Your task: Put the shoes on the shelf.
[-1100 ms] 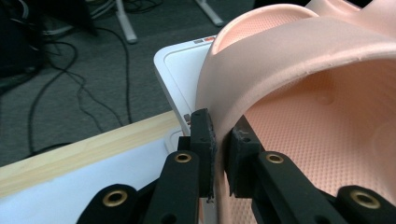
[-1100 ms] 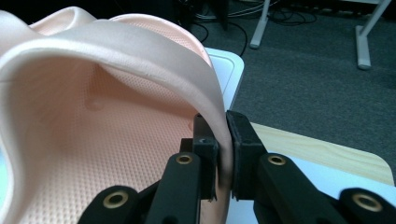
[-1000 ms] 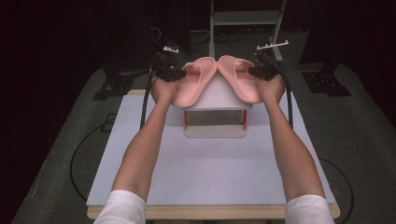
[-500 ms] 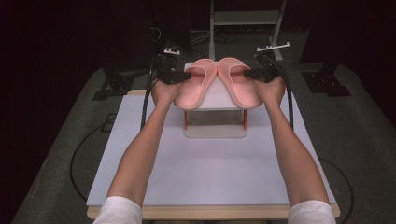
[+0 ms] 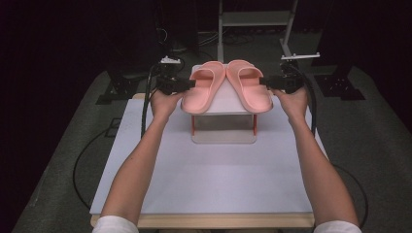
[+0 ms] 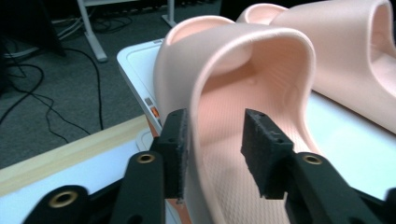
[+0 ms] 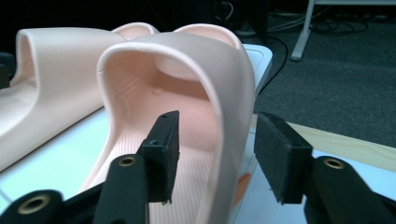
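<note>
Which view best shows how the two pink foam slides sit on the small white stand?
The high view: both pink foam slides lie side by side, toes together, on the small white stand. The left gripper view shows mainly the left slide's strap up close; the right gripper view likewise the right slide's strap.

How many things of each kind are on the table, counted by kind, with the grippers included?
Pink slippers: 2, the left slipper and the right slipper
White stand with red legs: 1
Grippers: 2, the left gripper and the right gripper
Total: 5
</note>
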